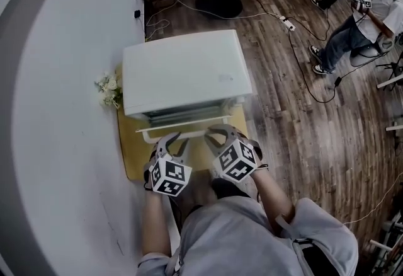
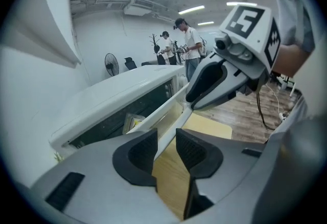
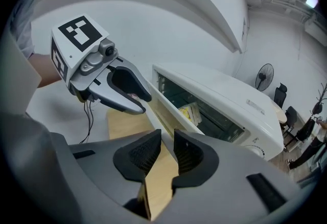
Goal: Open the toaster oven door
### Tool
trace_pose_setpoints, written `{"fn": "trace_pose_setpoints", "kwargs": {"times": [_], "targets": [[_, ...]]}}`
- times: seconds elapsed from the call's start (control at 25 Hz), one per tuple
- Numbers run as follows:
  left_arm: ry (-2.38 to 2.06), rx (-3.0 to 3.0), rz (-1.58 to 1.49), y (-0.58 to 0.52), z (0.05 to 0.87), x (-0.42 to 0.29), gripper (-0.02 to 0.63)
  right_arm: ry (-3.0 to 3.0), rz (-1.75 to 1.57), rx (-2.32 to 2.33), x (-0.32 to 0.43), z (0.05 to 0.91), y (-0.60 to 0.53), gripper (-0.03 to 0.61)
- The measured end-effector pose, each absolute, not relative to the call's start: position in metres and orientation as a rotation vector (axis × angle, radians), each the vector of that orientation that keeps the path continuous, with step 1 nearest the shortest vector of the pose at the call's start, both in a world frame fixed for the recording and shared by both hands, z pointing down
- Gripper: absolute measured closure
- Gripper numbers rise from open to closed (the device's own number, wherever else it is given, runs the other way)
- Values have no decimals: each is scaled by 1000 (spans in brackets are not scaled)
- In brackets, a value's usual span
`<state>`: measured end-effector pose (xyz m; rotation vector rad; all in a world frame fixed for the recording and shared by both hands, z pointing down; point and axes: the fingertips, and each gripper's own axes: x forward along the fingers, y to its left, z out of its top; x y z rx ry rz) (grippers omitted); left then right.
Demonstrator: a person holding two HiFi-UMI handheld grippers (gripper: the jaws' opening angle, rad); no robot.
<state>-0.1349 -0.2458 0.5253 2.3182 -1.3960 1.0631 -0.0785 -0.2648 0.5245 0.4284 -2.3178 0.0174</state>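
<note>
We found one oven (image 1: 186, 70) on a board (image 1: 131, 156), front toward the person (image 1: 252, 237), long axis crosswise. Its door (image 3: 163, 109) stood ajar. The two grippers, left gripper (image 1: 172, 140) and right gripper (image 1: 218, 137), each clamped its handle (image 1: 192, 132).

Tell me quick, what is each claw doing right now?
Left claw: closed on the oven door handle.
Right claw: closed on the same handle.

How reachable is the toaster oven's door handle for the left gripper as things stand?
Yes, it seems so: the left gripper has the white door handle between its jaws, apparently gripped, and nothing blocks it. The right gripper holds the same bar alongside.
</note>
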Motion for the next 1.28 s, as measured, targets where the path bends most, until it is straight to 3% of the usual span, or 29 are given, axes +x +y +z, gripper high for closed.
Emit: {"fn": "trace_pose_setpoints", "kwargs": {"times": [0.56,1.28], "targets": [[-1498,2250,753,-222,540,-134,546,-2412,262,613,-64,541,-247,546],[-1635,2181,752,-177,585,-121,554,-2423,329,799,-47,585,-205,555]]}}
